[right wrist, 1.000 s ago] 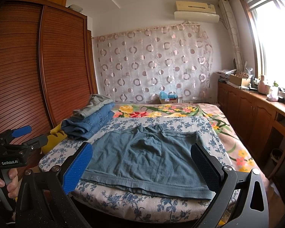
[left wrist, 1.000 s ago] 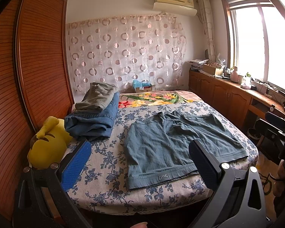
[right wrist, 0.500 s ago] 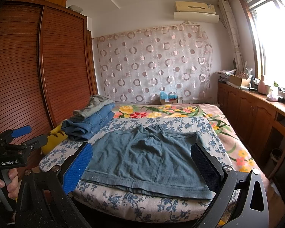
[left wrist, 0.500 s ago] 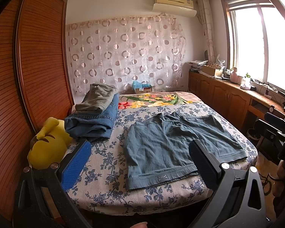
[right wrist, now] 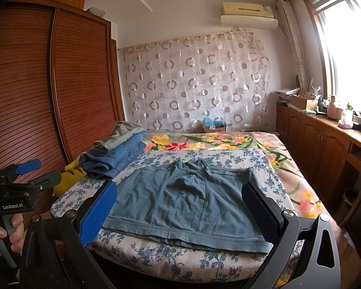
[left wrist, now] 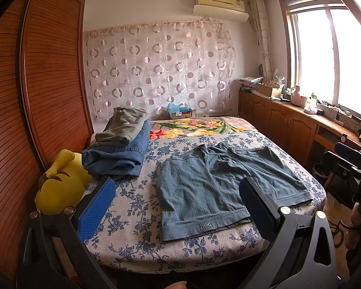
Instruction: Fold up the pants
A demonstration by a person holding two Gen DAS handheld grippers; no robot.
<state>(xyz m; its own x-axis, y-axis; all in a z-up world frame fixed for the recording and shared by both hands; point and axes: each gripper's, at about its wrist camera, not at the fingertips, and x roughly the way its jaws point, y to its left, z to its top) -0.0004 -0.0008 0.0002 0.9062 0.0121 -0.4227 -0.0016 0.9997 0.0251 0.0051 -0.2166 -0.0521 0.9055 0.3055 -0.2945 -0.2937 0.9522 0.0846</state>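
A pair of blue-grey shorts lies flat on the flowered bed sheet, waistband toward me, legs pointing away; it also shows in the right wrist view. My left gripper is open and empty, held in front of the bed's near edge. My right gripper is open and empty, also short of the near edge, facing the waistband. Neither gripper touches the shorts. The left gripper also shows at the left of the right wrist view.
A stack of folded jeans and grey-green pants sits at the bed's left. A yellow plush toy lies beside it, against the wooden wardrobe. A wooden cabinet counter with clutter runs along the right under the window.
Both views have shifted only slightly; the shorts lie as before and both grippers stay open.
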